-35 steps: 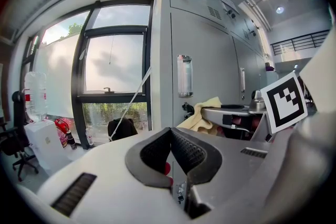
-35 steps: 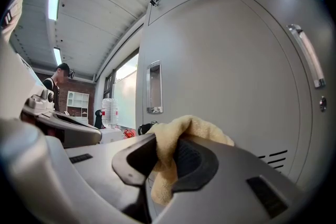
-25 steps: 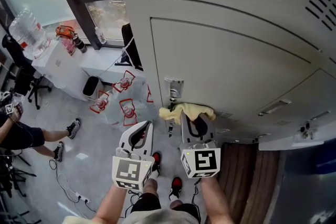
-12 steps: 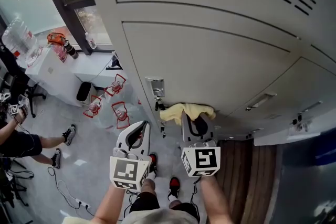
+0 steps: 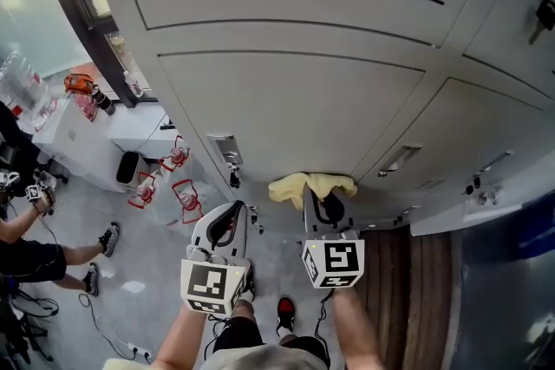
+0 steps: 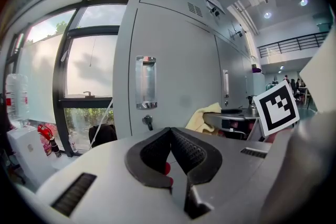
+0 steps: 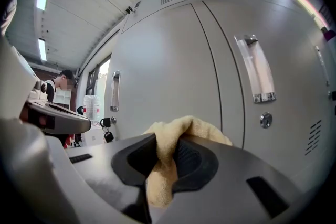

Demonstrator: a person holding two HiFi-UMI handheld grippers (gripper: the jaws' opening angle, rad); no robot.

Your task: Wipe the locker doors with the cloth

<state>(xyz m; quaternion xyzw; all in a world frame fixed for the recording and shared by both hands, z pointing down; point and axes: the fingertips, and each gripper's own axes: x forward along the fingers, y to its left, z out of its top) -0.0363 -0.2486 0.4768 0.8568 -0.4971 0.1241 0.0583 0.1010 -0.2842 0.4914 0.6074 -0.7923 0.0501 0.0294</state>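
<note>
Grey metal locker doors (image 5: 295,100) fill the upper head view. My right gripper (image 5: 319,197) is shut on a pale yellow cloth (image 5: 312,185), which presses against the lower part of a door. In the right gripper view the cloth (image 7: 173,149) bunches between the black pads, with the locker door (image 7: 173,71) close ahead. My left gripper (image 5: 227,217) hangs beside it to the left, shut and holding nothing, its tips short of the door. The left gripper view shows its closed pads (image 6: 170,152), the locker door (image 6: 178,76) and the cloth (image 6: 203,117) at right.
Door handles (image 5: 224,148) (image 5: 400,159) with key locks stand out from the lockers. A window frame (image 5: 82,9) runs at left. Below are a white desk (image 5: 78,134), red-and-white packages (image 5: 165,178), floor cables and a seated person's legs (image 5: 52,256). Wooden flooring (image 5: 416,290) lies at right.
The head view has tilted up, showing more of the upper doors and vents. Both grippers and the cloth keep nearly the same place in the frame.
</note>
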